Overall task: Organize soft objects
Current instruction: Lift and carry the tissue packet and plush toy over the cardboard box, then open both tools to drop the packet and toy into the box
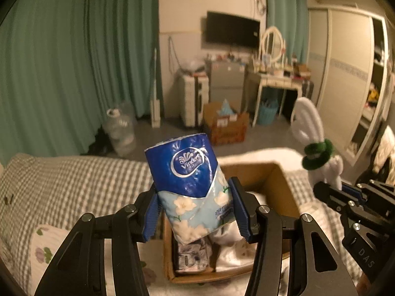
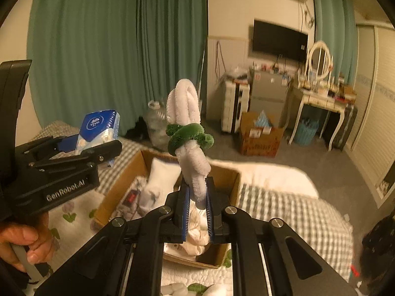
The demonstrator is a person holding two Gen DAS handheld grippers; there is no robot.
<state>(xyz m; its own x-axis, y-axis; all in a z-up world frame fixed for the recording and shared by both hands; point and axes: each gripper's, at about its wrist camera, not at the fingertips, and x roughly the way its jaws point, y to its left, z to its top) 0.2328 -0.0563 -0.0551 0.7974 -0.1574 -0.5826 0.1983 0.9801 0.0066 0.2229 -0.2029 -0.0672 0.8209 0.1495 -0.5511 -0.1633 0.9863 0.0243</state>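
My left gripper (image 1: 195, 209) is shut on a blue and floral tissue pack (image 1: 190, 180), held upright above an open cardboard box (image 1: 276, 175) on the bed. In the right wrist view the same pack (image 2: 98, 128) shows in the left gripper (image 2: 98, 148) at the left. My right gripper (image 2: 197, 197) is shut on the lower end of a white fuzzy plush with a green band (image 2: 188, 135), held upright over the box (image 2: 229, 175). That plush (image 1: 318, 148) and the right gripper (image 1: 328, 192) appear at the right of the left wrist view. White soft items lie inside the box.
The box rests on a bed with a grey checked cover (image 1: 61, 180) and a floral quilt (image 2: 74, 212). A white fluffy blanket (image 2: 276, 177) lies behind the box. A hand (image 2: 22, 244) holds the left gripper's handle. Beyond the bed are green curtains, a water jug (image 1: 121, 133) and another carton (image 1: 227, 123).
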